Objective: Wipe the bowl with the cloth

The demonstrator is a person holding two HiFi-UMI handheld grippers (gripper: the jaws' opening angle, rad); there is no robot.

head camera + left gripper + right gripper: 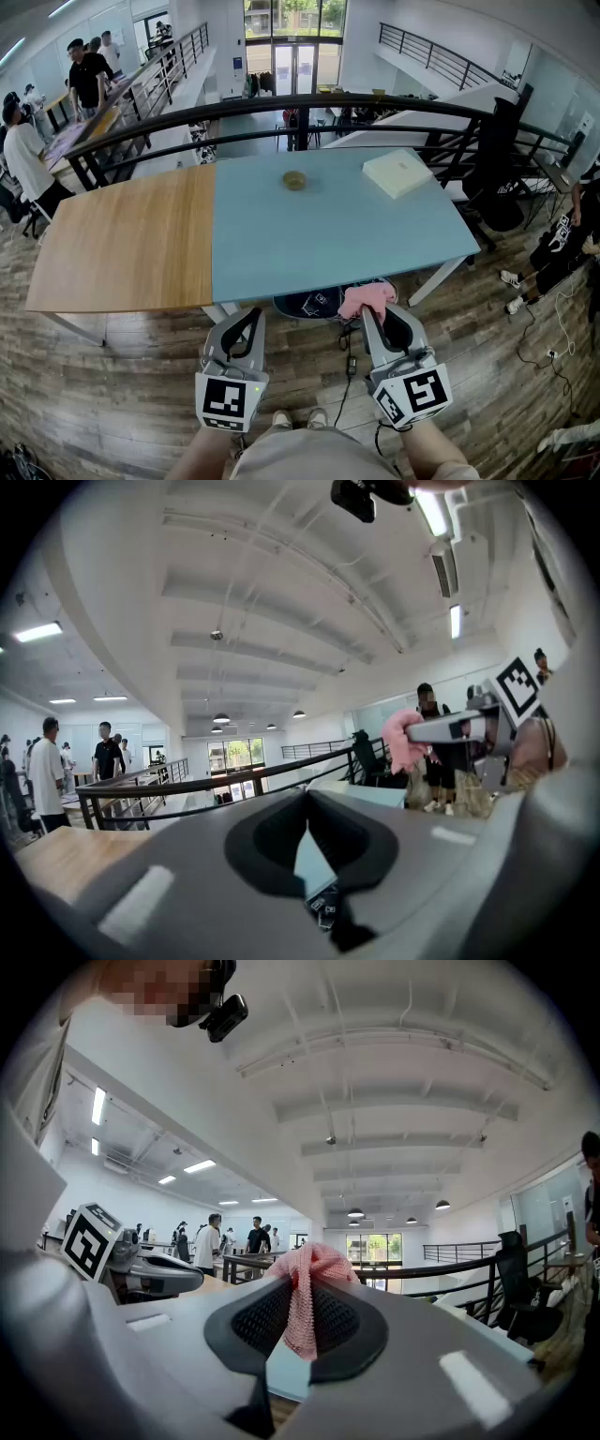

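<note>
Left tongs (247, 322): pressed together, with nothing between the jaws. The left gripper view shows the two jaws (307, 810) meeting edge to edge.

Right tongs (375, 317): pinching the cloth (366, 299). In the right gripper view the pink knitted cloth (302, 1302) is clamped between the jaws (302, 1327). It bunches above the jaw tips and a strip hangs down between them.

Position of the tongs: both are held side by side at the near end of the scene. They are above the wooden floor (122, 375), just short of the near edge of the table (328, 244).

Table: the left half is wood-coloured and the right half is light blue.

Bowl (295, 179): small and olive-coloured. It stands upright on the blue half of the table, toward the far edge, well apart from both sets of tongs. It lies ahead of the gap between them, slightly nearer the line of the left tongs. Neither the cloth nor the tongs touch it.

White box (397, 172): lies flat on the blue half, to the right of the bowl and apart from it.

Black railing (281, 108): runs along the far side of the table.
</note>
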